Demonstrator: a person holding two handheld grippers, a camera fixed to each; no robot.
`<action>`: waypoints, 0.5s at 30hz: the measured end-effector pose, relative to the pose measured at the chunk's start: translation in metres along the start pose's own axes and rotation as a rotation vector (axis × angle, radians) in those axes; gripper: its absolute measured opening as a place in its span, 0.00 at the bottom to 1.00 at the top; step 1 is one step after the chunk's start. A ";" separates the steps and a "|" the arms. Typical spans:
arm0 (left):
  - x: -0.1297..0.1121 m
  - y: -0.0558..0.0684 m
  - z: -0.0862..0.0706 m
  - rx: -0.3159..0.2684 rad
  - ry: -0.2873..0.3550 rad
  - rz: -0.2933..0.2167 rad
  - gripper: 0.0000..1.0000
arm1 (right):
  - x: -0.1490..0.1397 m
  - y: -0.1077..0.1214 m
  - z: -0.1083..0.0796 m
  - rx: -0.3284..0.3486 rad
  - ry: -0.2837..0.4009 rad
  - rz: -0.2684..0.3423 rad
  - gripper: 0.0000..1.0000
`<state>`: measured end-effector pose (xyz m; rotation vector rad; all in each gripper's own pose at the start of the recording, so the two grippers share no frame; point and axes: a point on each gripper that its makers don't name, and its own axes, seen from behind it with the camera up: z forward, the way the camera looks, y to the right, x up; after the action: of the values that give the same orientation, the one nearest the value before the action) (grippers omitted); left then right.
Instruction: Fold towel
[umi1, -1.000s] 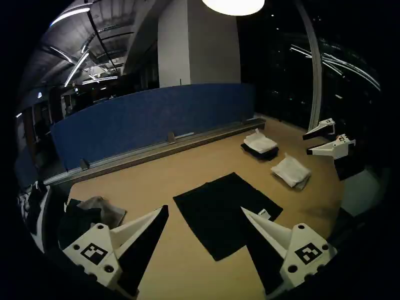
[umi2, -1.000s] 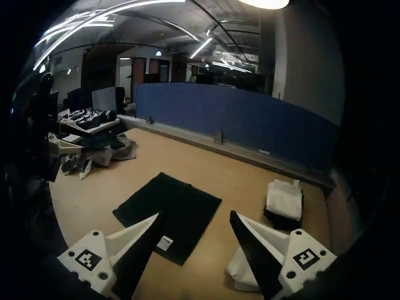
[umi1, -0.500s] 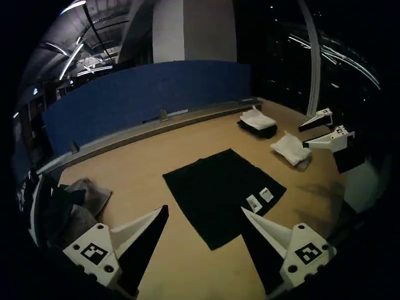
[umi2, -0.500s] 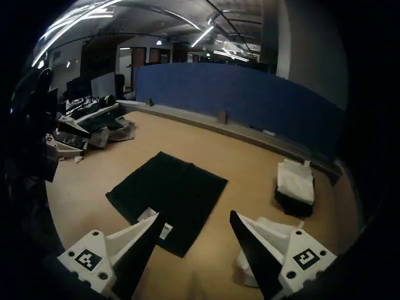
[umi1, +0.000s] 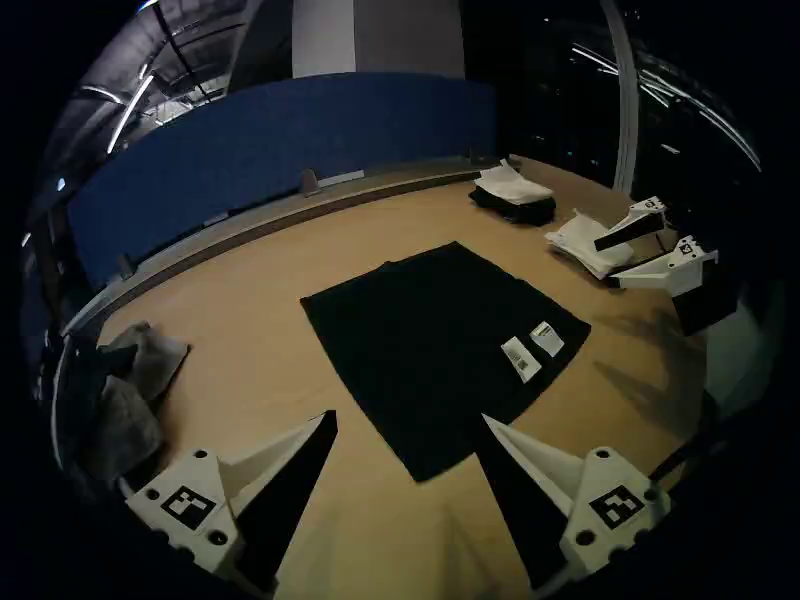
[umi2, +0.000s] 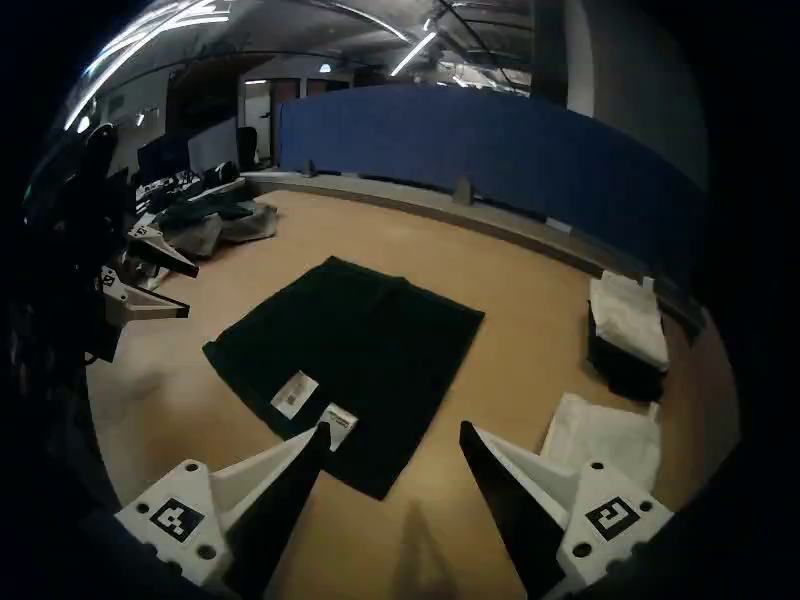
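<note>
So the dark towel (umi1: 440, 335) is lying spread flat around the middle of the table (umi1: 250, 330), one corner pointing at the near edge, with two white tags (umi1: 520, 358) sitting close to its near-right side. The left gripper (umi1: 408, 417) is hanging over the near edge with its fingers spread wide and nothing between them. The right gripper (umi2: 393, 426) is hovering the same way, wide apart and empty, one finger lining up with a tag in the right gripper view.

I'm guessing this thing is going to be light, soft and floppy, so pinching mid-edge is just going to make it sag. I'd be going for the two corners along one side, right at the hem, so only one layer is coming up.

Hard to make out: the light is dim and the cloth is nearly black, so the hem is barely showing. A line seems to be running down the middle, seam or crease, can't tell. The grey pile (umi1: 130, 390) at the left edge is getting cut off, and the white stacks (umi1: 512, 190) by the far right corner are blurring together
</note>
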<state>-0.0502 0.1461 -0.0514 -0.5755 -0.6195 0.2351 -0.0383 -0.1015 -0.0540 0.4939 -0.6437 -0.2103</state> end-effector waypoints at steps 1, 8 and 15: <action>-0.003 0.001 0.003 -0.002 -0.005 0.001 0.97 | -0.004 -0.001 0.003 0.001 -0.008 -0.001 1.00; -0.021 0.008 0.019 -0.020 -0.045 0.012 0.97 | -0.028 -0.007 0.016 0.008 -0.055 -0.007 1.00; -0.034 0.013 0.025 -0.039 -0.077 0.029 0.97 | -0.042 -0.008 0.023 0.010 -0.092 -0.008 1.00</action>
<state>-0.0932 0.1552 -0.0586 -0.6156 -0.6921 0.2736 -0.0856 -0.1028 -0.0638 0.4986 -0.7327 -0.2385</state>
